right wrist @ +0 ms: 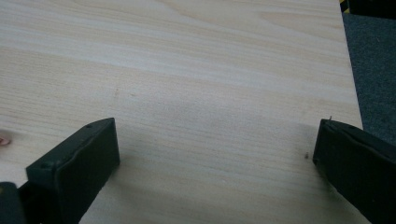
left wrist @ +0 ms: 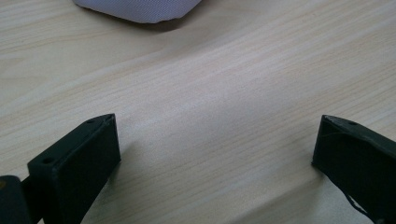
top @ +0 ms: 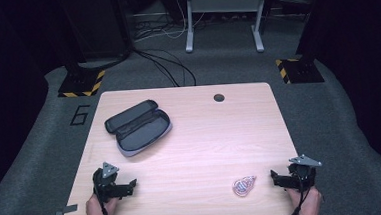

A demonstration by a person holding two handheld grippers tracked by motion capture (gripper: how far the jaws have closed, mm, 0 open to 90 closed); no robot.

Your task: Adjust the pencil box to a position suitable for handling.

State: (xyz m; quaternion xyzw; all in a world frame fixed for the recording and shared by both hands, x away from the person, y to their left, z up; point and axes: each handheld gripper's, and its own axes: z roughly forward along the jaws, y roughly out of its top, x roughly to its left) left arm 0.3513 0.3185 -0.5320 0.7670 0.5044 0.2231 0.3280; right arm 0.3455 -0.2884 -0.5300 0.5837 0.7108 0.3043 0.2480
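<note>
The right gripper (top: pixel 277 176), jaws apart, is resting just beside the coiled pink item (top: pixel 244 185), lying toward the left gripper (top: pixel 129 185), likewise apart.

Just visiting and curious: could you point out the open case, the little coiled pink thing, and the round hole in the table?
open case (top: pixel 142 132), high view, on its grey inner lining.
coiled pink thing (top: pixel 243 186), high view, on the middle of the coil.
round hole (top: pixel 219 97), high view, on its dark centre.

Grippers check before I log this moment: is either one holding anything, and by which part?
Nothing is held. The left gripper and right gripper both rest with jaws wide open over bare table.
</note>
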